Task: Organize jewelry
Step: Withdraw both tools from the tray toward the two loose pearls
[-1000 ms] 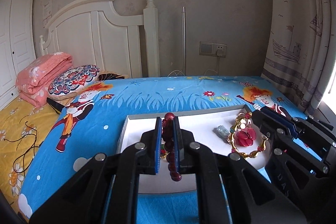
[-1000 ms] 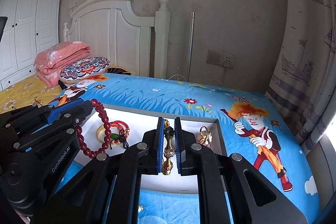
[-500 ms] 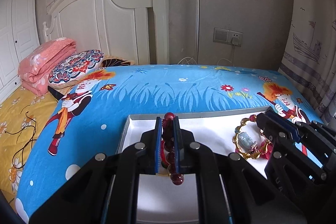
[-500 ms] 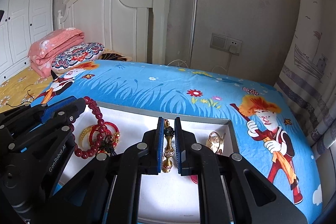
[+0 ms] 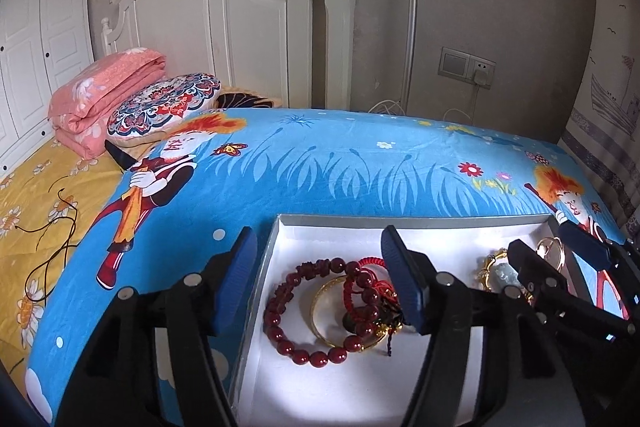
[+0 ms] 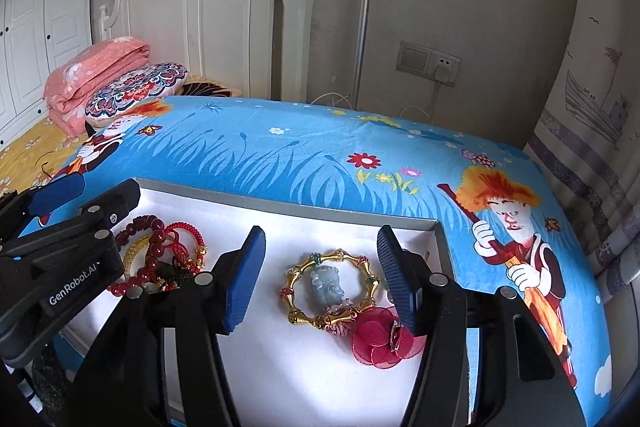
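A white tray with a grey rim [image 5: 400, 221] [image 6: 280, 201] lies on the bed. My left gripper [image 5: 318, 231] hangs over its left half with jaws opening and nothing between the pads. Below it a dark red bead bracelet [image 5: 296, 311] lies loose in the tray beside a gold bangle [image 5: 320, 311] and a red cord bracelet [image 5: 370, 267]. My right gripper [image 6: 320, 229] is over the right half, jaws opening too, pads bare. Under it lie a gold bamboo-style bangle [image 6: 296, 275], a pale blue pendant [image 6: 328, 283] and a red flower brooch [image 6: 380, 341].
The tray rests on a blue cartoon bedspread [image 5: 320, 167]. A folded pink blanket [image 5: 104, 87] and a patterned pillow [image 5: 164, 103] sit by the white headboard [image 5: 240, 27]. A wall socket [image 5: 468, 67] and a curtain [image 6: 592, 107] are on the right.
Both grippers moved in lower over the tray and went from shut to open. The bead bracelet left the left jaws and lies in the tray. The gold pin is gone from the right jaws.
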Available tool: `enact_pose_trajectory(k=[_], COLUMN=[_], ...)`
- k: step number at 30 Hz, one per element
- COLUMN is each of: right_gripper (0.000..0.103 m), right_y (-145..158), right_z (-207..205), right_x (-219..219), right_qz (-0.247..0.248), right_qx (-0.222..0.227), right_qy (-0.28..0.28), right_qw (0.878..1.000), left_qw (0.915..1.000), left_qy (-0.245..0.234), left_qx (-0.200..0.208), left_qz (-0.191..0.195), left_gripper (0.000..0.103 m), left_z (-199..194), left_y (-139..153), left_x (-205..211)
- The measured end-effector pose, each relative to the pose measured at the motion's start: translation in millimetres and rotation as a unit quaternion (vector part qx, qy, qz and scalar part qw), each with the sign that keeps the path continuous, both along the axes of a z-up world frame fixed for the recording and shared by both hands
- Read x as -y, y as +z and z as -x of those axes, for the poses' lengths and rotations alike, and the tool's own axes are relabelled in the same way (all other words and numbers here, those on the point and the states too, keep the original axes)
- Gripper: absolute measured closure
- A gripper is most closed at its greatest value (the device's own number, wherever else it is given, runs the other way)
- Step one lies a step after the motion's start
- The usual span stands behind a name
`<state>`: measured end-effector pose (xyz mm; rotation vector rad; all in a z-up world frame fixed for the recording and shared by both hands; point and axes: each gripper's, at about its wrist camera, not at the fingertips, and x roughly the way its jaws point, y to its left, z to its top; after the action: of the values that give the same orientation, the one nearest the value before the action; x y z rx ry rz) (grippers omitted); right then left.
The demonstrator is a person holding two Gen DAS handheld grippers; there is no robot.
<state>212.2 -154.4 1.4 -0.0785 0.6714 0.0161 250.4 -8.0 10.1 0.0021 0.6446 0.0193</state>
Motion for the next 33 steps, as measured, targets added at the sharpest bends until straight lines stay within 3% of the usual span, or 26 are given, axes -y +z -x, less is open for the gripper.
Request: enact_pose_trajectory(k=[13, 20, 23, 33], right_gripper=[0.048, 0.048, 0.047, 0.047], right_y=[-4.2, -4.5, -8.2, -18.6], right_z=[28.9, 49.9, 62.0, 112.0], right_x=[10.1, 19.8, 25.0, 41.0], right_qz=[-0.016, -0.025, -0.033, -0.069], right_qx=[0.005, 0.015, 0.012, 0.007], right_qy=[0.001, -0.006, -0.007, -0.025], right_qw=[1.000, 1.000, 0.999, 0.997], left_qw=[0.9996, 0.9990, 0.9992, 0.9971], left_qy=[-0.014, -0.014, -0.015, -0.025], left_qx=[0.009, 0.010, 0.020, 0.041], left_qz=[-0.024, -0.040, -0.030, -0.058], left_gripper=[0.017, 0.010, 0.006, 0.005], left_z=[22.9, 44.1, 64.4, 116.8], left_y=[-5.5, -1.5, -2.4, -13.0], left_x=[6.5, 10.2, 6.8, 5.9])
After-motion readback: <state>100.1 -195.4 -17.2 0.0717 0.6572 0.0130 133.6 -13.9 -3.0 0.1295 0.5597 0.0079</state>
